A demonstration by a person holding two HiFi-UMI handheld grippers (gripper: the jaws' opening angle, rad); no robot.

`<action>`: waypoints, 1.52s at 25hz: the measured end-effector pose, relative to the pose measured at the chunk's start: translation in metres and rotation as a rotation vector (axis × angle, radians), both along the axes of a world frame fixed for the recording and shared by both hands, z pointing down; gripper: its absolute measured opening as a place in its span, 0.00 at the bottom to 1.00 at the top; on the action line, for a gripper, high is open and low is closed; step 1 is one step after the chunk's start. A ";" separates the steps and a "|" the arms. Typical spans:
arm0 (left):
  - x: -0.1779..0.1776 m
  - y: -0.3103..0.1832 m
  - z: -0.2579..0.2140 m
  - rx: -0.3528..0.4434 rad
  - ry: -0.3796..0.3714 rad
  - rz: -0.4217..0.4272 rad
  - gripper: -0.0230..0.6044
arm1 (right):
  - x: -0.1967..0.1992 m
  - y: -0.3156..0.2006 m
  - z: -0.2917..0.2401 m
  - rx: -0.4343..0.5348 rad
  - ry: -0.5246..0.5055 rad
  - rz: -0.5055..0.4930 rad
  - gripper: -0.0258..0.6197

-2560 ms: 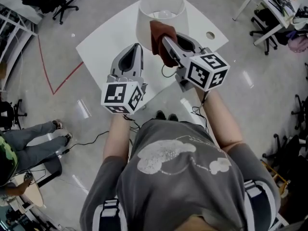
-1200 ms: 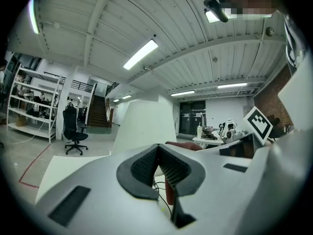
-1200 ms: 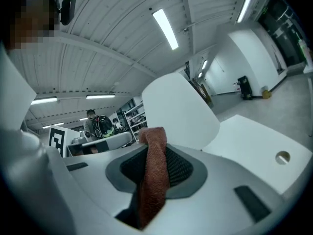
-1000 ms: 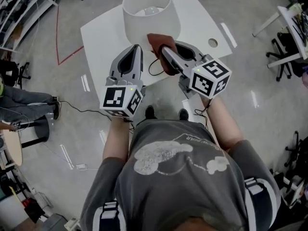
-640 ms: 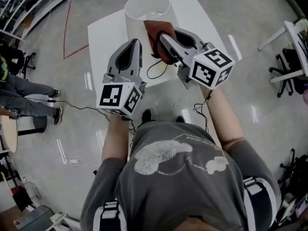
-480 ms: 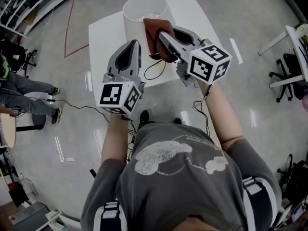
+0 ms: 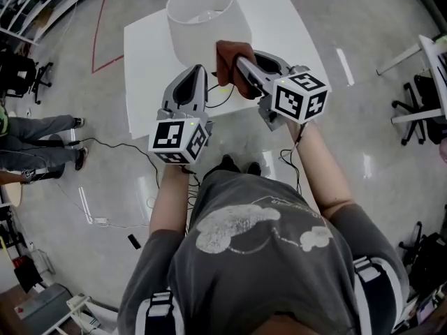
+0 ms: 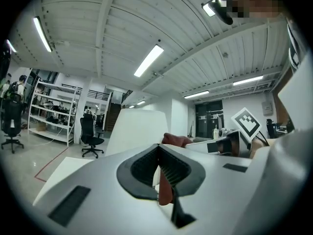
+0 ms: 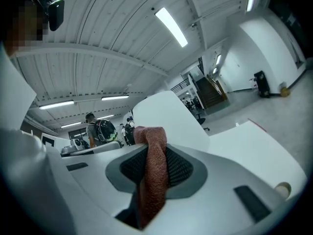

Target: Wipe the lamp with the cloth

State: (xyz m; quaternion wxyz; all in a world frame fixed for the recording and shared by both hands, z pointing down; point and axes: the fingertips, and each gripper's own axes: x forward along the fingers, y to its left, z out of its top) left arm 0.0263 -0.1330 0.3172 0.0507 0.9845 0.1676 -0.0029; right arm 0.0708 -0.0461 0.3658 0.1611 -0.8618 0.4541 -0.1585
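A white lamp shade [image 7: 199, 19] stands on a white table [image 7: 143, 68]. My right gripper [image 7: 234, 61] is shut on a red-brown cloth [image 7: 230, 65], which lies against the shade's near right side. In the right gripper view the cloth [image 9: 154, 173] hangs folded between the jaws, with the shade [image 9: 171, 119] just behind it. My left gripper [image 7: 198, 70] is shut and holds nothing; it hovers left of the cloth, near the shade's base. The left gripper view shows the shade [image 8: 139, 126], the cloth [image 8: 176, 140] and the right gripper [image 8: 230, 143] ahead.
A black cable [image 7: 222, 95] loops on the table near the lamp. A round hole [image 9: 282, 189] sits by the table's edge. Office chairs [image 7: 21, 75] stand at the left and a chair [image 7: 419, 96] at the right. A person's legs [image 7: 42, 145] are on the left floor.
The right gripper has carried the cloth from the shade's upper rim down its near side. The left gripper has stayed beside it, shut. The head camera's view has shifted.
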 end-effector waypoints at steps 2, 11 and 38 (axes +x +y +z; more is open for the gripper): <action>0.004 0.003 0.013 0.003 -0.020 0.006 0.05 | 0.001 0.004 0.012 -0.011 -0.022 0.012 0.17; 0.021 -0.003 0.062 -0.034 -0.111 0.040 0.05 | 0.009 0.022 0.052 -0.062 -0.103 0.098 0.17; 0.023 0.053 -0.021 -0.040 0.107 -0.268 0.05 | 0.057 0.063 -0.041 0.196 0.073 -0.327 0.17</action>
